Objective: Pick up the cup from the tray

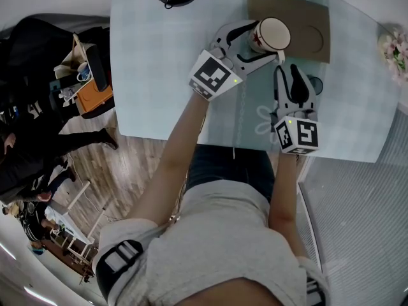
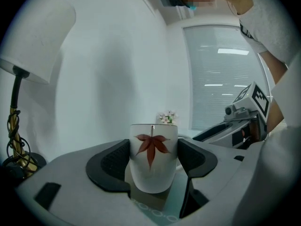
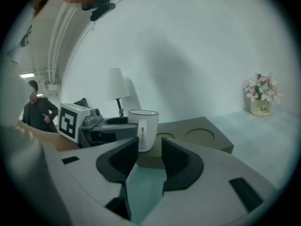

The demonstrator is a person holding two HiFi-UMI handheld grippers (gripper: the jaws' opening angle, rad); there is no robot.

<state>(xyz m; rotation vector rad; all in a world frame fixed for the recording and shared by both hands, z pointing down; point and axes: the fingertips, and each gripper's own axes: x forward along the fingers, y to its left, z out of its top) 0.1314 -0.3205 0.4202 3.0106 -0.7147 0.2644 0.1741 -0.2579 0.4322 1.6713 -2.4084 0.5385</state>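
Cup (image 2: pixel 153 158), white with a red leaf print, is sitting upright between the left gripper's (image 1: pixel 260 42) jaws, both pads pressing on its sides: grasping. Brown tray (image 1: pixel 313 25) is lying directly under those jaws; cannot tell whether the cup's base is touching it. Right gripper (image 3: pixel 149 155) is hovering with jaws parted, nothing between them, the cup just ahead of their tips, worktop (image 1: pixel 159 62) below.

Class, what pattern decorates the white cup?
A red leaf on the white cup, clearest in left gripper view.
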